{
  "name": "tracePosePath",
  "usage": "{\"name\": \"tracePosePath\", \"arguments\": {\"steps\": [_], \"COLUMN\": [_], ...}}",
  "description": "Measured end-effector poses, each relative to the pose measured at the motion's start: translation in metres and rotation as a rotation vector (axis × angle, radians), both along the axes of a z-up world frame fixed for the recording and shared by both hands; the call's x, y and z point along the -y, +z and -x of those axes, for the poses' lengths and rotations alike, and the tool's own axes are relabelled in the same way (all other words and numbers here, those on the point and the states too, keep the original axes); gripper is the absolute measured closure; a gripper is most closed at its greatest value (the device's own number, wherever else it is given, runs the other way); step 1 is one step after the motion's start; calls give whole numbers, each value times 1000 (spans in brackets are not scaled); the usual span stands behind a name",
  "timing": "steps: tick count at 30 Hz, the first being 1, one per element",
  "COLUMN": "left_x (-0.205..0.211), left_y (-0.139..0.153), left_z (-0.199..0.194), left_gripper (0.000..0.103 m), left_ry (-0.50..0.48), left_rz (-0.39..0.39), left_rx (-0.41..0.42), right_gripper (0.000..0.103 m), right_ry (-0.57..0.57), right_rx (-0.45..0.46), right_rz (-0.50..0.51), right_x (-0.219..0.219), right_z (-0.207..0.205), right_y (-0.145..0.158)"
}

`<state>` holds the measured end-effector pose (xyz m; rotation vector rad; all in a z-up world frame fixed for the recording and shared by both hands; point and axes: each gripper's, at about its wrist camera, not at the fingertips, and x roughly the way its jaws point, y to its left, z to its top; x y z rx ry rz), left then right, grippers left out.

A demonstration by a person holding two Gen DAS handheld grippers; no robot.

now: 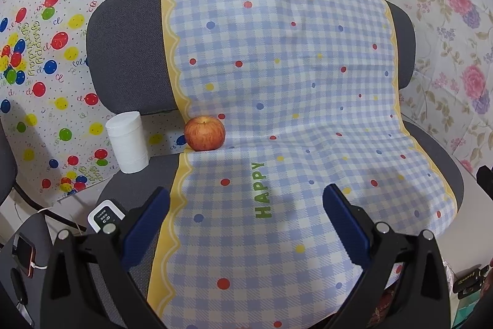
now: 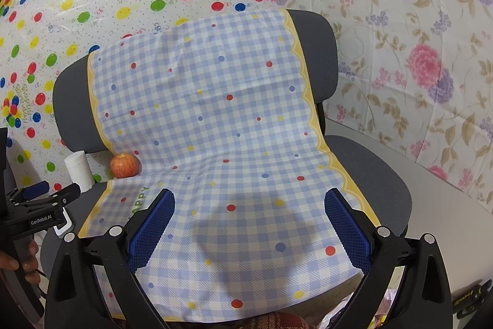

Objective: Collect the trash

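Both blue-padded grippers, left gripper (image 1: 246, 205) and right gripper (image 2: 249, 208), are being held spread and empty above the blue-checked plastic sheet (image 1: 277, 100). Likely targets, a red apple (image 1: 205, 133) and a white paper roll (image 1: 128, 142), are being left at the grey chair seat's (image 1: 135, 174) back edge.

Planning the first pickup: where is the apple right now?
The apple sits at the seat's back left on the checked cloth's edge, just right of the white roll; both wrist views show it.
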<state>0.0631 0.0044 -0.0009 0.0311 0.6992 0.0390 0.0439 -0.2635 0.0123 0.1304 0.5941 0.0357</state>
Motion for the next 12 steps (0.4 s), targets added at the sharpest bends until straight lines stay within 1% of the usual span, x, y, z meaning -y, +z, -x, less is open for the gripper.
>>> {"name": "tracePosePath", "arguments": {"steps": [2,6,9,12], "left_x": [2,-4,-4,-5], "left_y": [0,-7,-24,-49], "left_z": [2,-10,-21,-30], "left_gripper": [7,7,7,7], "left_ry": [-4,-25,-44,-58], "left_rz": [6,34,32,18], "left_rx": [9,0,-30,-42], "right_gripper": [6,6,6,6], "right_ry": [1,-4,-32,-92], "right_rx": [-3,-12,-9,-31], "right_rz": [-3,-17,-24,13], "right_x": [0,2,9,22], "right_z": [1,-11,-36,-71], "right_y": [-2,-12,-29,-52]}}
